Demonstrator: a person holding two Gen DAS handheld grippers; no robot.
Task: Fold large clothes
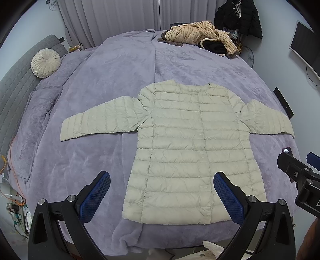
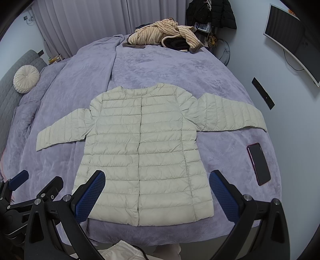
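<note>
Lavender plush bedding [image 1: 100, 84] covers a wide bed that fills both views, with pale curtains [image 1: 124, 16] along the top of the frame and a grey quilted headboard [image 1: 18, 84] at the left edge. Spread flat across the middle of each picture lies the cream quilted jacket [image 1: 190, 140], front closed, collar toward the curtains, hem toward the cameras, both sleeves stretched out sideways. My judgement is that its slick puffy shell is the main risk: a shallow pinch may catch only the top layer or slip off, and the padding may spring a fold open again. At the upper centre a heap of striped clothes [image 1: 202, 38] sits well apart from the jacket and should not interfere. A round pleated cushion [image 1: 46, 63] rests at the upper left, also clear of the work. More troublesome is the dark phone [image 2: 259, 164] lying on the bedding at the right of the right wrist view, near the right sleeve; a sleeve swept inward could drag over it or knock it toward the edge. Both tools hover above the hem, touching nothing: the left gripper [image 1: 162, 198] has its blue pads spread wide, and the right gripper [image 2: 157, 196] is likewise spread, holding nothing.
</note>
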